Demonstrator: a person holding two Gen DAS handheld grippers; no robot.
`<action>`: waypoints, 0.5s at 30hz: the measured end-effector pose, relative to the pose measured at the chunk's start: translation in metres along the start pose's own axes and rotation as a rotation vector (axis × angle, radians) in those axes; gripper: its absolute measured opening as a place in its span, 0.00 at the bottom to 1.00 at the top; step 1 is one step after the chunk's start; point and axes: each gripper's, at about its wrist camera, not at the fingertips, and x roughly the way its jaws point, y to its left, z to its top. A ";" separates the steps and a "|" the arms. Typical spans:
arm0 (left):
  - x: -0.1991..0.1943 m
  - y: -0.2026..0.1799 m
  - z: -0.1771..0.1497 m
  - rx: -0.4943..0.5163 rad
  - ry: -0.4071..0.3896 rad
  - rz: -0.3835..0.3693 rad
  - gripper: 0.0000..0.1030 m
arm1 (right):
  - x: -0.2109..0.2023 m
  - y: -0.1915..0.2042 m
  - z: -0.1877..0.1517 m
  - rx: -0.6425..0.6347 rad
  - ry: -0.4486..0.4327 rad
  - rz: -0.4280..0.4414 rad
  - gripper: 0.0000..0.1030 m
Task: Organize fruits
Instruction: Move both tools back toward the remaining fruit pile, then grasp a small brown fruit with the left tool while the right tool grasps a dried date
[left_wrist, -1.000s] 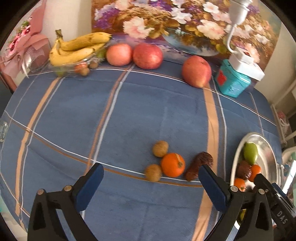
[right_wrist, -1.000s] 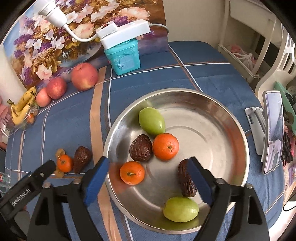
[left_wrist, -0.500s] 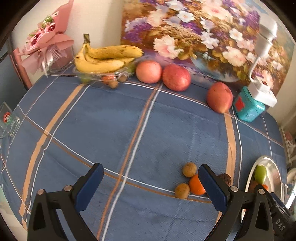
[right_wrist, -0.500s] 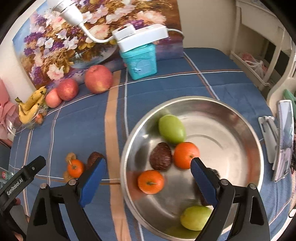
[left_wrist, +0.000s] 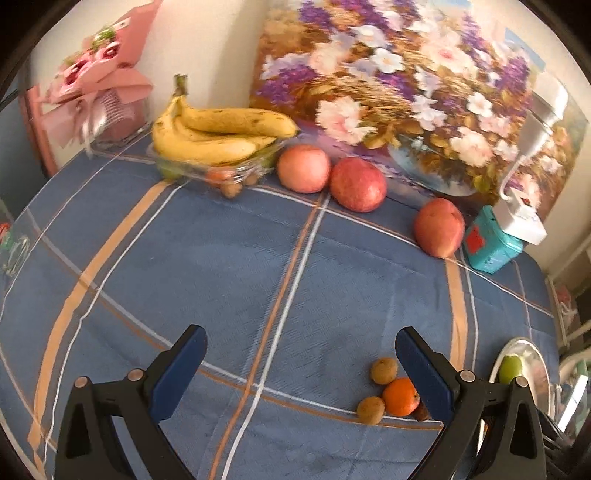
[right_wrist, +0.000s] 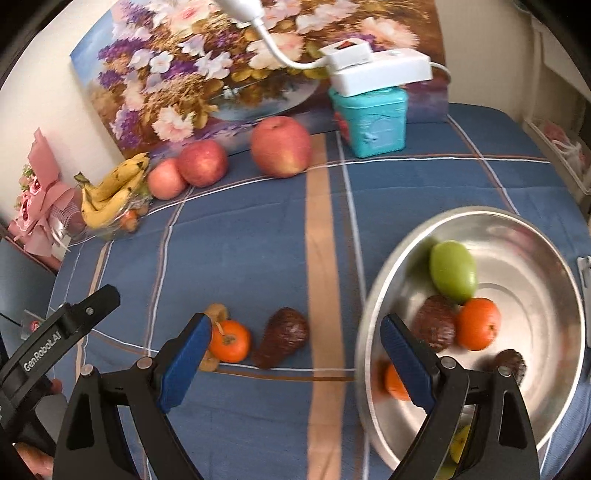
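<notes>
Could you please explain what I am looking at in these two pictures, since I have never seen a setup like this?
There is no robot here: a person holds a two-finger gripper in each hand, and a fisheye camera on each one looks forward along its blue-padded fingers. One picture is from the left gripper, the other from the right gripper. Both are open and hold nothing.

They hang over a blue striped tablecloth. Beside the metal bowl lie a small orange, a dark wrinkled fruit and some small brown fruits. The bowl already holds green, orange and dark fruits. At the back are bananas, three apples, a teal tin and a flower painting.
</notes>
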 end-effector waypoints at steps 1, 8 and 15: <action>0.000 -0.003 0.001 0.015 -0.003 -0.007 1.00 | 0.001 0.002 0.000 -0.002 0.000 0.004 0.90; 0.018 -0.015 0.005 0.035 0.084 -0.071 1.00 | 0.008 0.004 0.002 0.008 0.009 0.011 0.90; 0.044 -0.029 -0.002 0.036 0.158 -0.137 0.99 | 0.018 0.005 0.002 0.027 0.026 0.019 0.77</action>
